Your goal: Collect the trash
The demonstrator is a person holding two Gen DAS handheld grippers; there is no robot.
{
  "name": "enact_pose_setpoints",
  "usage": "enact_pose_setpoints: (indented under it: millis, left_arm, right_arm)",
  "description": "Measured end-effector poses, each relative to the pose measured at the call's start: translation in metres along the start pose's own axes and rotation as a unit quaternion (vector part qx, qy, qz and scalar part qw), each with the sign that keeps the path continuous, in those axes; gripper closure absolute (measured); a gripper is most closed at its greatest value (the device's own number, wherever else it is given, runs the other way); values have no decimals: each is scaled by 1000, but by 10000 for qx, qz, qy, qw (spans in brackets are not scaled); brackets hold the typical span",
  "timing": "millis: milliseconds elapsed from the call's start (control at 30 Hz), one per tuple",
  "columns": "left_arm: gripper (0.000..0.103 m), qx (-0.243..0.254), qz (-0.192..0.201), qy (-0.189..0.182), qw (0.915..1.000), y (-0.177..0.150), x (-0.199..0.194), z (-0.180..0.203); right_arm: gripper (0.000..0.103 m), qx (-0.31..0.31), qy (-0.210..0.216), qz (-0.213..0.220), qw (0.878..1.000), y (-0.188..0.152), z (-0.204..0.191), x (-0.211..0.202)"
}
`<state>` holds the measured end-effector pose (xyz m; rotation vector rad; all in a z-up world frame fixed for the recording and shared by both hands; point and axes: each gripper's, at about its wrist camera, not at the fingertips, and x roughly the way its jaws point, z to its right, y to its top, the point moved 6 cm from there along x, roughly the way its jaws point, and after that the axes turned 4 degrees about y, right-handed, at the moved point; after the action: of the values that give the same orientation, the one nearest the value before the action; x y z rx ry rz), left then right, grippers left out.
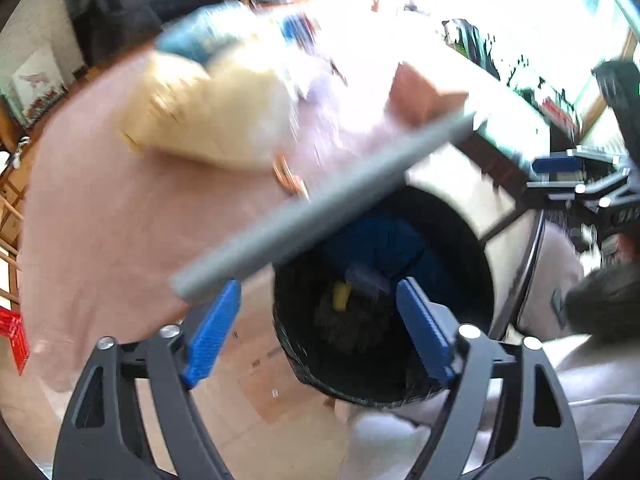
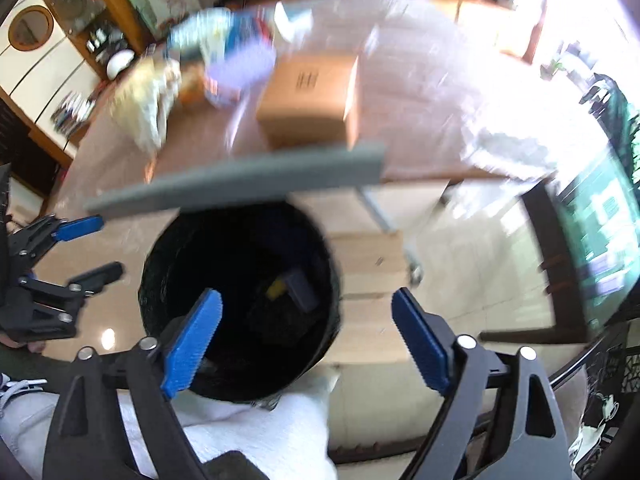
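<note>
Left gripper (image 1: 320, 322) wide, empty | right gripper (image 2: 308, 338) wide, empty | both above black-lined round trash bin (image 2: 160, 280) below table edge | remaining trash: cream crumpled bag (image 1: 208, 116), brown cardboard box (image 2: 312, 96) up ahead on pink-clothed table (image 1: 100, 220) | bag nearer left, box nearer right

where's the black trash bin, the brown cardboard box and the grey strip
black round trash bin (image 2: 160, 264): right wrist view, inner left wall.
brown cardboard box (image 2: 308, 92): right wrist view, top face.
long grey flat strip (image 2: 240, 186): right wrist view, mid-length of its face.
</note>
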<state>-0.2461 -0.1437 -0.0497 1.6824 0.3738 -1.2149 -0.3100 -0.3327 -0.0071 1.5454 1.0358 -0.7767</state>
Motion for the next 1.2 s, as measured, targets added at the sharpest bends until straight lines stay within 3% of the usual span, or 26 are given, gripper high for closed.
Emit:
enact_pose_setpoints:
  millis: [133, 200, 333, 600, 733, 1200]
  left_arm:
    - [2, -434, 669, 247, 9965, 38, -27, -26]
    - [2, -689, 685, 320, 9948, 52, -26, -41]
    - [2, -1113, 564, 836, 9887, 72, -11, -82]
    - [2, -1339, 288, 936, 9861, 91, 13, -112]
    - [2, -1752, 54, 703, 9820, 98, 27, -124]
    - [2, -2211, -459, 651, 9720, 102, 65, -139]
  right_arm:
    - [6, 102, -72, 630, 9979, 25, 2, -24]
    - [6, 208, -1, 879, 9959, 44, 4, -27]
    - [6, 175, 17, 1048, 9943, 73, -5, -21]
    - [6, 481, -82, 834, 9953, 99, 2, 10]
    - [6, 651, -52, 721, 9953, 100, 7, 22]
    - [6, 195, -237, 496, 9983, 99, -9, 50]
